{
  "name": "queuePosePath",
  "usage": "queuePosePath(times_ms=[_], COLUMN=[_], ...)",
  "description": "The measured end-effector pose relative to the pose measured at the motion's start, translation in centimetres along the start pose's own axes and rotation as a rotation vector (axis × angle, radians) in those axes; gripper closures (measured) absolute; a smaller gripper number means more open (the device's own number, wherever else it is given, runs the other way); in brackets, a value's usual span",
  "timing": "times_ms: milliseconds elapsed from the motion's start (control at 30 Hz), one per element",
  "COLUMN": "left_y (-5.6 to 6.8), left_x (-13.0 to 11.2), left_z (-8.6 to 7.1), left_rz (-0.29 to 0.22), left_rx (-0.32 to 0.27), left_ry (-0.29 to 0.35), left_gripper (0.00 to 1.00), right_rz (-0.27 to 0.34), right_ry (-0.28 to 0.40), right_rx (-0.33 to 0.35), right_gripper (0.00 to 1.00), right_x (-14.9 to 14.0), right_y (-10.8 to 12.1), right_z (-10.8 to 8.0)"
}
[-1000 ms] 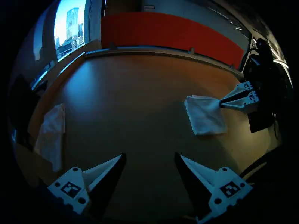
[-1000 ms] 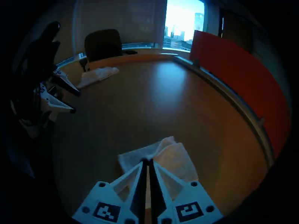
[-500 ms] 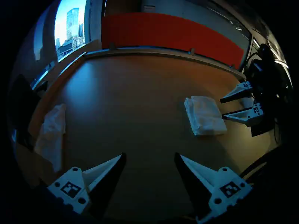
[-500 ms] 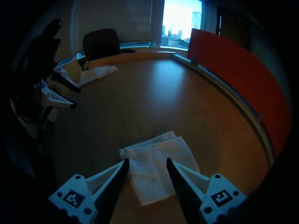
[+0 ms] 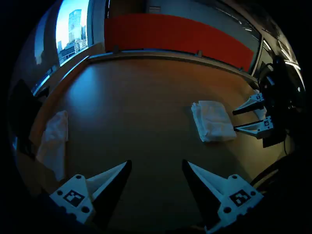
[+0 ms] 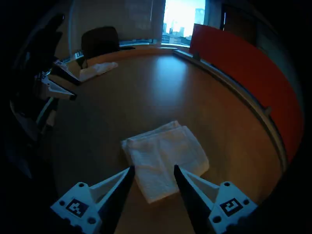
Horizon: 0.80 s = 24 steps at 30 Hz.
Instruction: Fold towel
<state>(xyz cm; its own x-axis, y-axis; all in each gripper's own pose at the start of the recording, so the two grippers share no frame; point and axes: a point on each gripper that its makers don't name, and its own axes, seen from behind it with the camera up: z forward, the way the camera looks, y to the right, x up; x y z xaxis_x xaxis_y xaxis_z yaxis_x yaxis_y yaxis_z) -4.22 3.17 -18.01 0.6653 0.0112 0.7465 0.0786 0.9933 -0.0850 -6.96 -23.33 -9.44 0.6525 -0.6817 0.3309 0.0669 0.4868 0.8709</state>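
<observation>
A folded white towel (image 6: 164,157) lies flat on the brown wooden table (image 6: 156,93), just beyond my right gripper (image 6: 153,167), which stands open with nothing between its fingers. In the left gripper view the same towel (image 5: 212,120) sits at the right, with the right gripper (image 5: 234,120) open beside its right edge and apart from it. My left gripper (image 5: 156,162) is open over bare table, holding nothing. It appears far off at the left of the right gripper view as the left gripper (image 6: 74,89).
A second, crumpled white towel (image 5: 53,142) lies near the table's left edge, seen also as the crumpled towel (image 6: 97,70) by a dark office chair (image 6: 97,41). A red partition (image 5: 175,33) runs along the table's far edge. A bright window (image 6: 183,19) lies beyond.
My right gripper was shut on the towel's edge, then opened and let it go. It has since drawn back a little from the towel. The left gripper stayed put.
</observation>
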Motion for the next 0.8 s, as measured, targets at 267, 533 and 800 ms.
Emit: queuePosePath(times_ms=[267, 533, 800], left_y=[0.0, 0.0, 0.1], left_x=[-0.2, -0.3, -0.4], left_z=[0.0, -0.1, 0.0], left_rz=[0.003, 0.003, 0.003], left_rx=[0.001, 0.0, -0.002], left_ry=[-0.004, -0.006, -0.007], left_gripper=[0.05, 0.05, 0.04], right_rz=[0.027, 0.051, 0.086], right_ry=[-0.035, -0.081, -0.117], right_rx=[-0.014, -0.022, -0.042], right_gripper=[0.23, 0.23, 0.27], right_x=[-2.4, -5.2, -7.2], right_y=[-0.1, -0.6, -0.3], right_z=[0.2, 0.6, 0.8])
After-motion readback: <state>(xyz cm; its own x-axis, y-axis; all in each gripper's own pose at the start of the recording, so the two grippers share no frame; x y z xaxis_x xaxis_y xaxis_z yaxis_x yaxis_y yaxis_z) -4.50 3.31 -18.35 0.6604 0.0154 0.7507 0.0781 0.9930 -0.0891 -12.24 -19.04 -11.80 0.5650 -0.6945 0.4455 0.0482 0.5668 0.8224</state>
